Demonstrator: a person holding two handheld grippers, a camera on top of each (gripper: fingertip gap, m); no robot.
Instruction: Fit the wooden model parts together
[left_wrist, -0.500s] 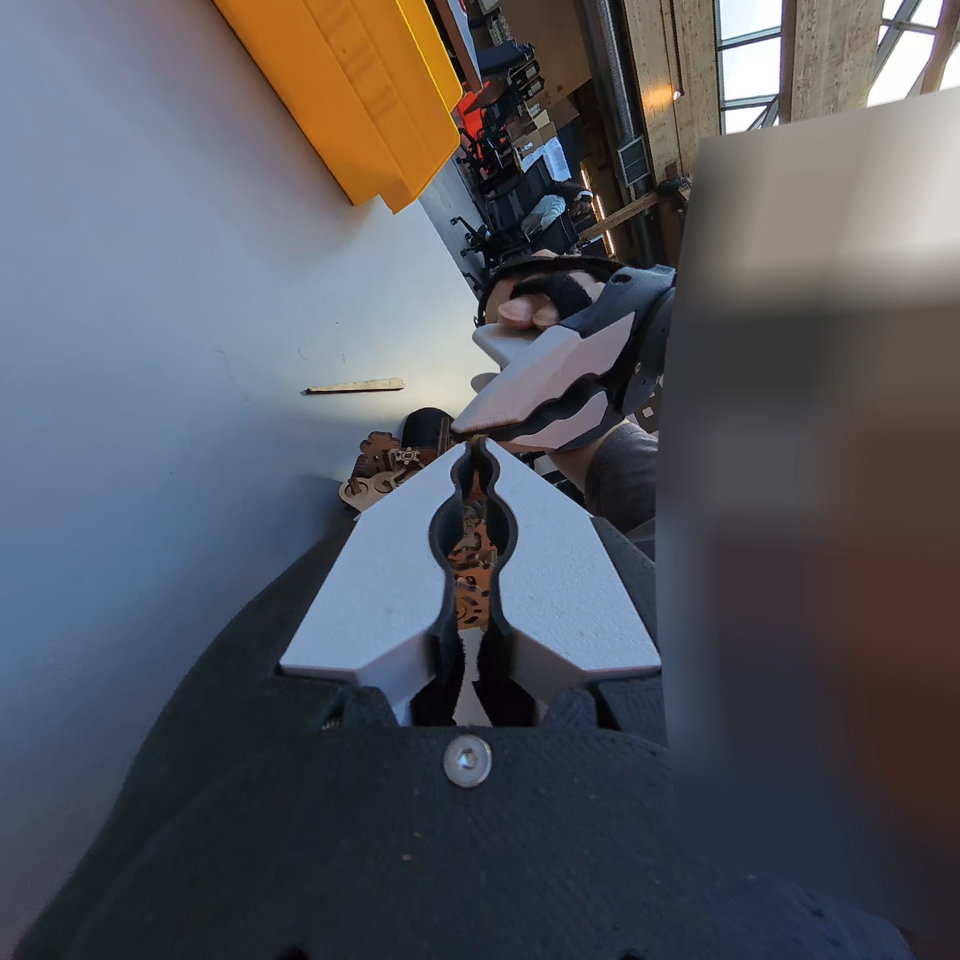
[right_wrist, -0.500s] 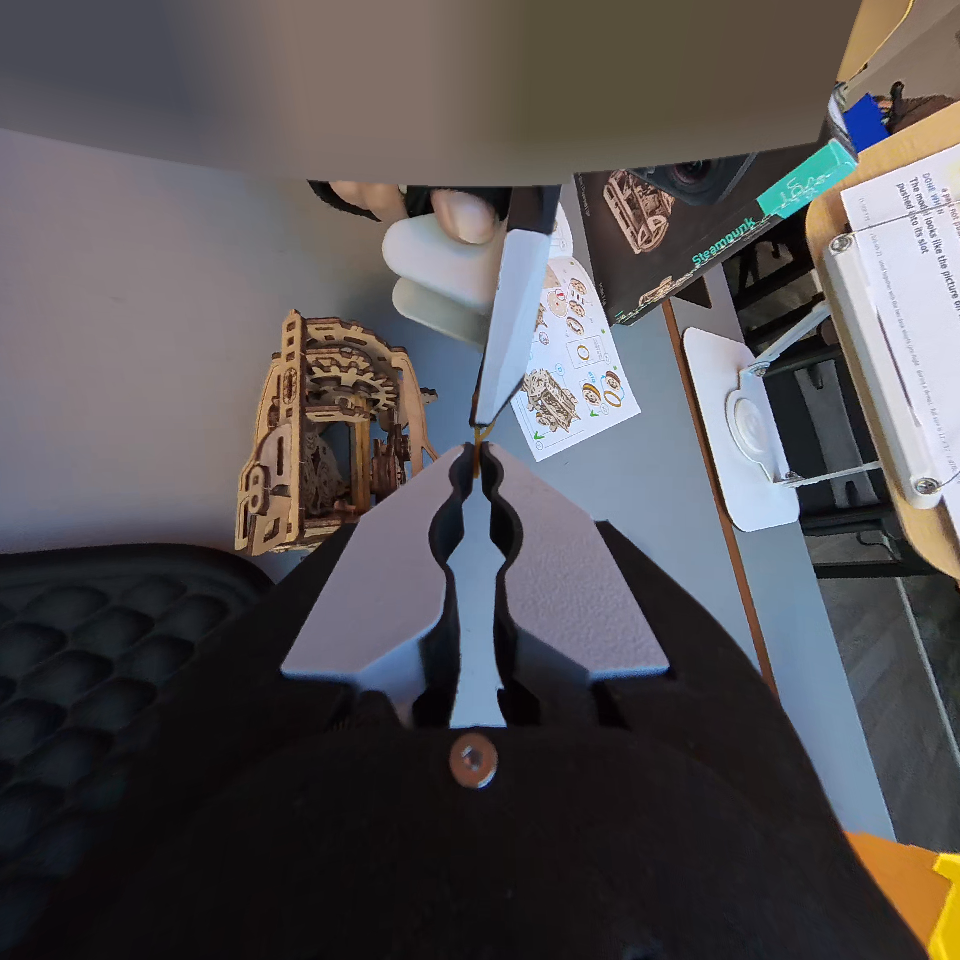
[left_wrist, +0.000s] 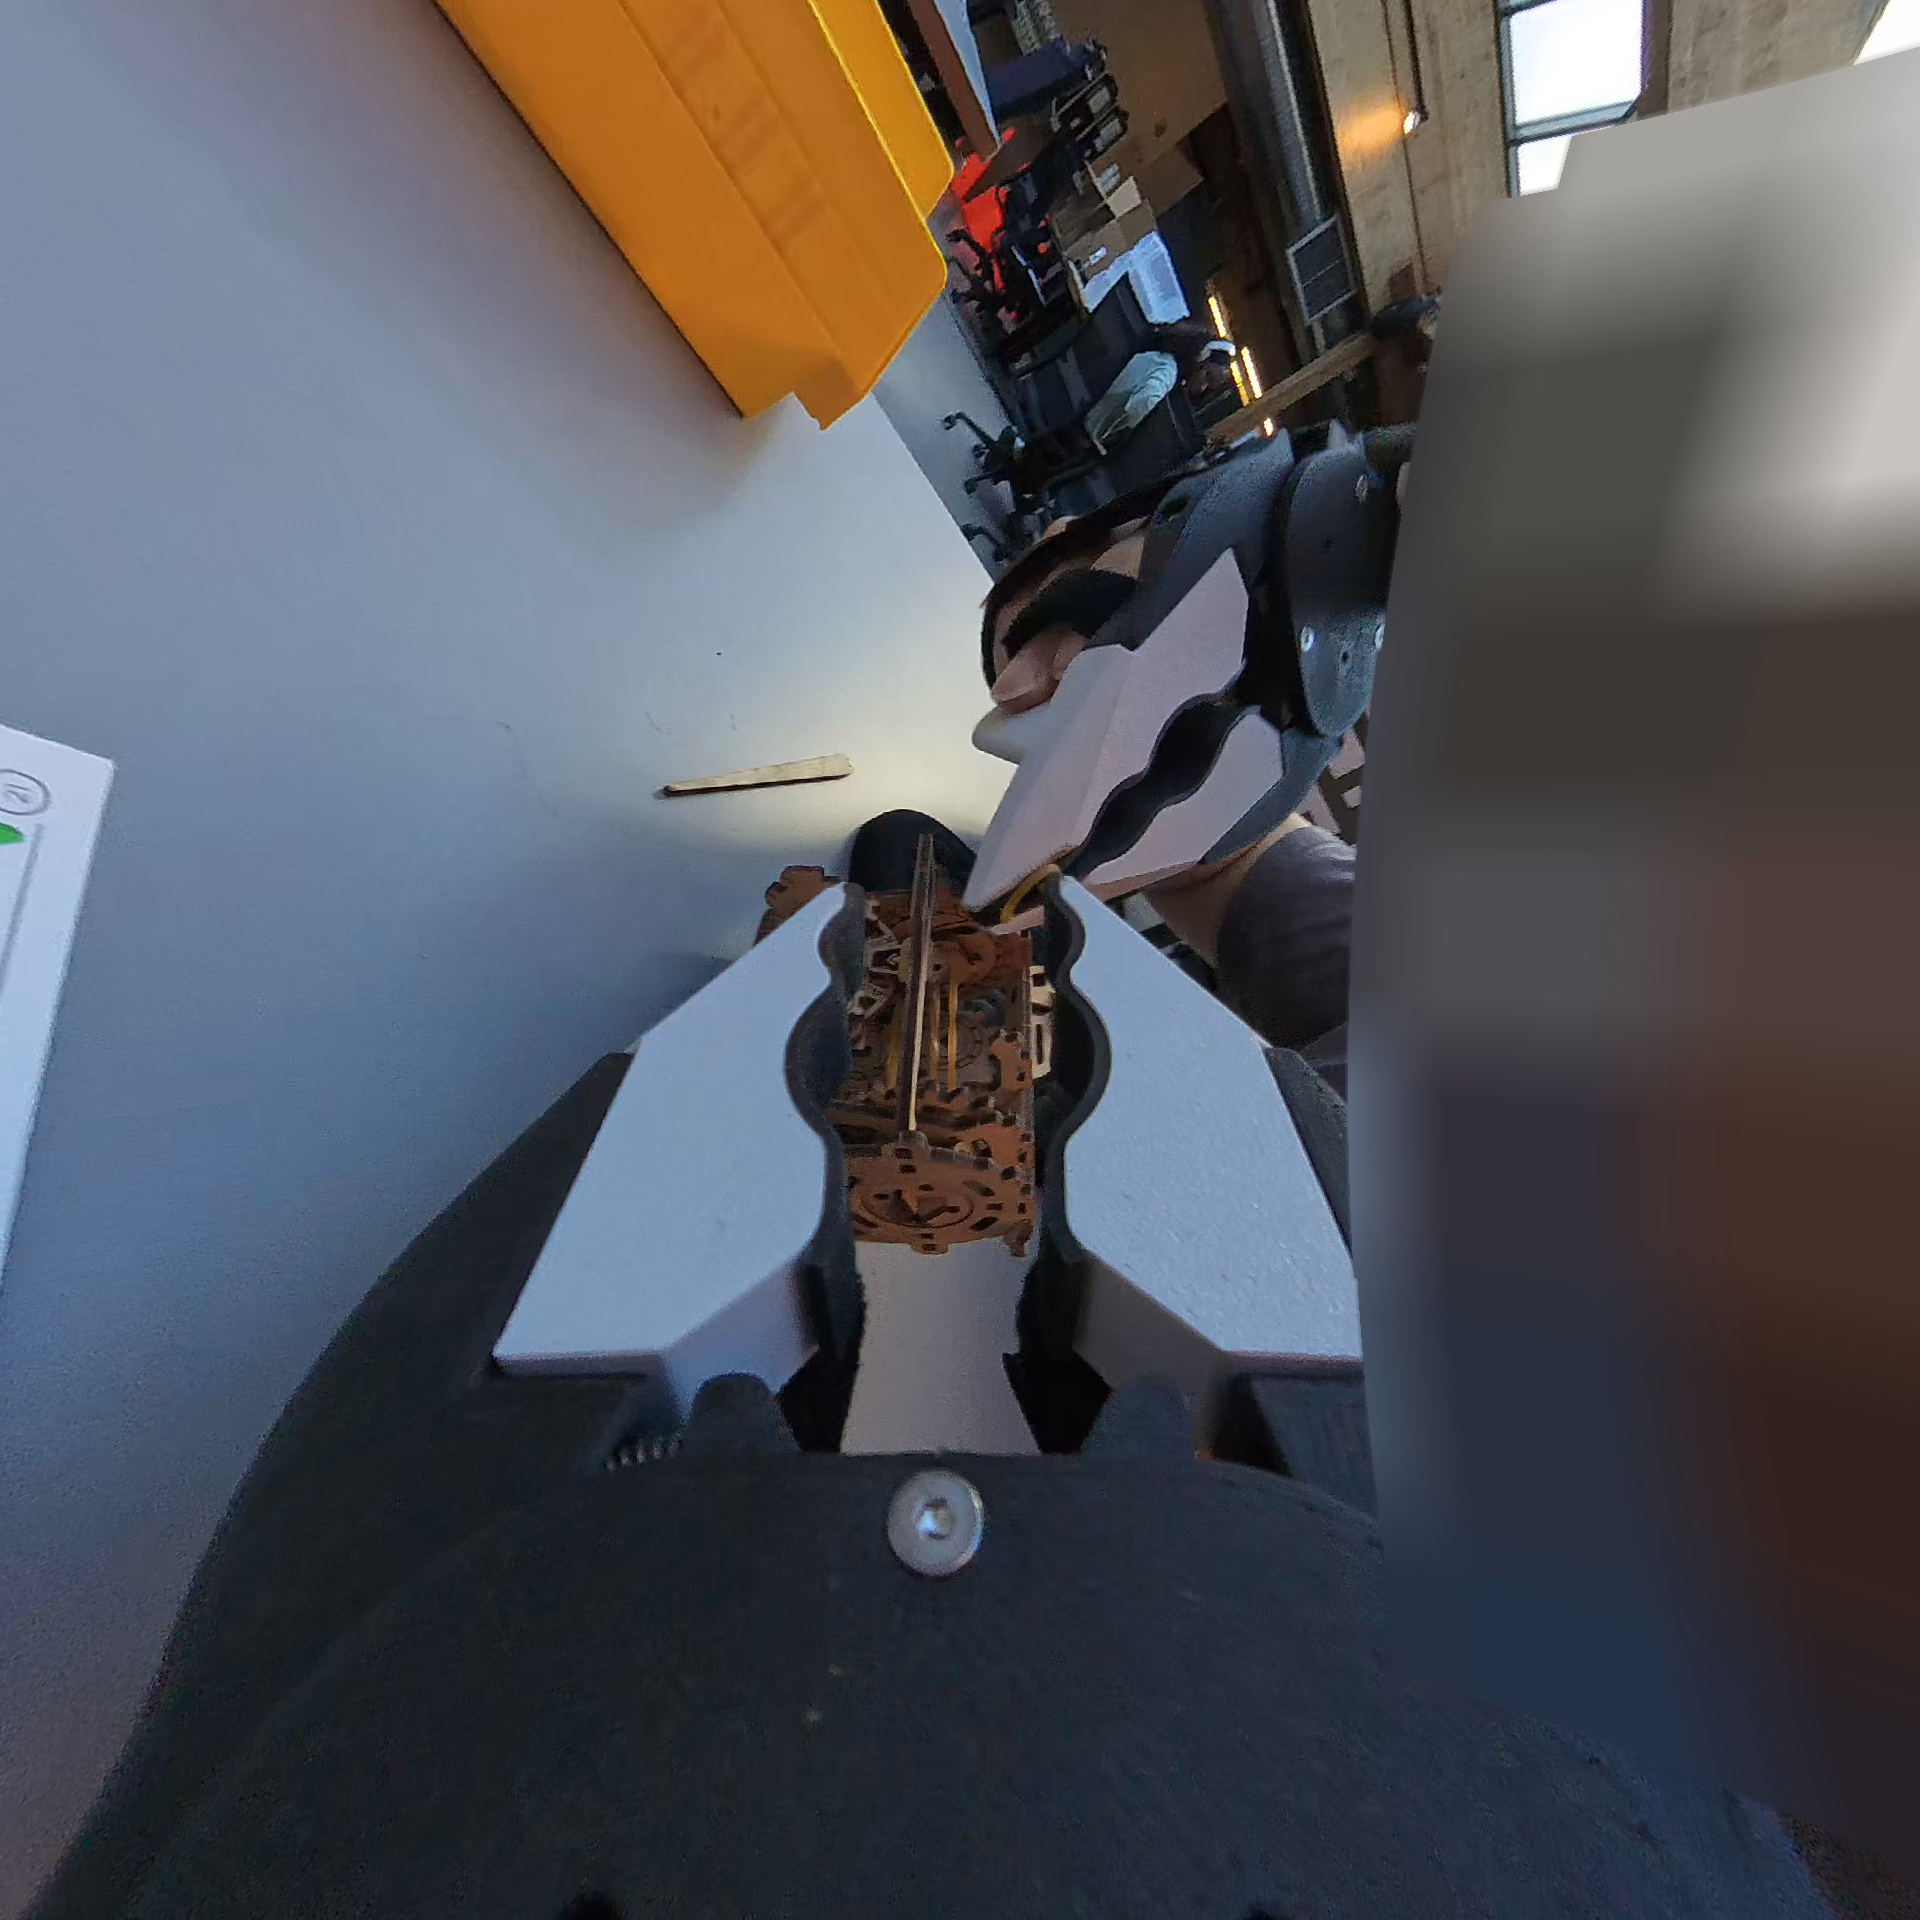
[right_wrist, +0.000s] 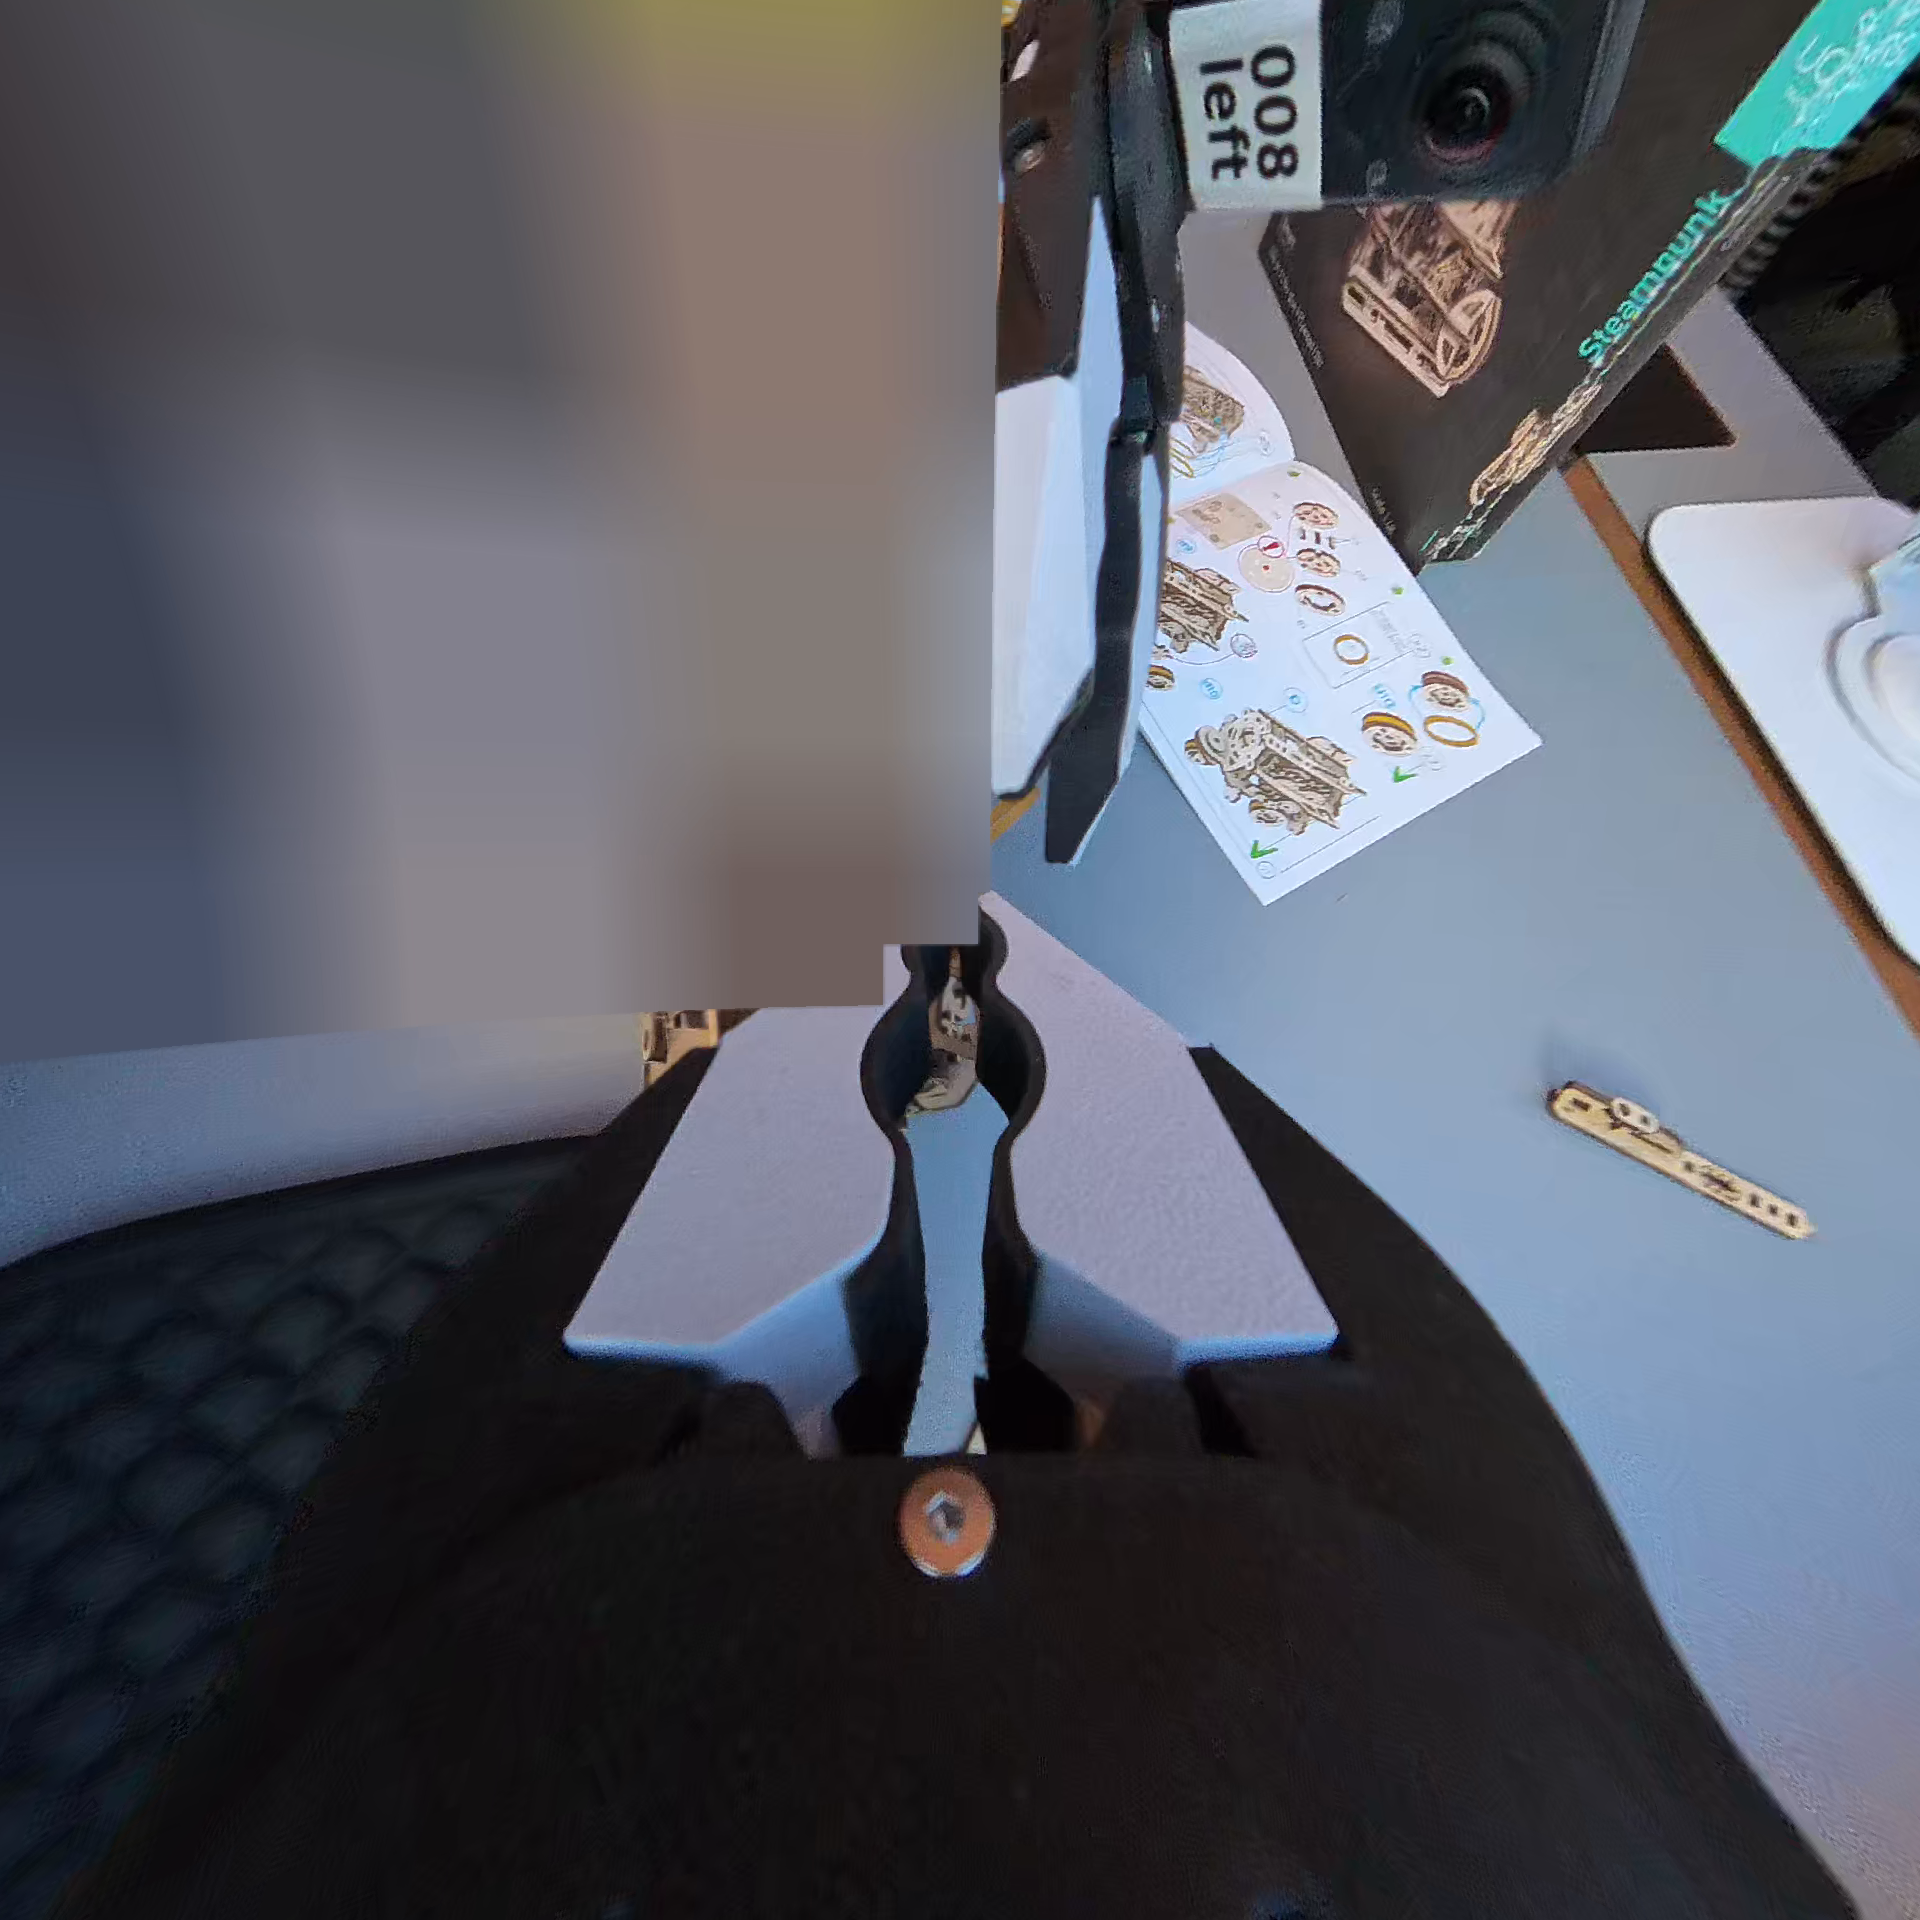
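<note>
the left tongs (left_wrist: 951, 914) have pale grey wedge-shaped fingers (left_wrist: 717, 1122) with wavy black inner pads, set on a rough black body with one silver hex screw (left_wrist: 934, 1522). the right tongs (right_wrist: 951, 971) are built the same, screw (right_wrist: 943, 1523) included. the hand (left_wrist: 1039, 644) wears a black fingerless glove; a dark grey sleeve (left_wrist: 1288, 935) shows.

One wooden model (left_wrist: 940, 1091), two loose wooden strips (left_wrist: 756, 775) (right_wrist: 1678, 1158), one yellow bin (left_wrist: 727, 197)
</note>
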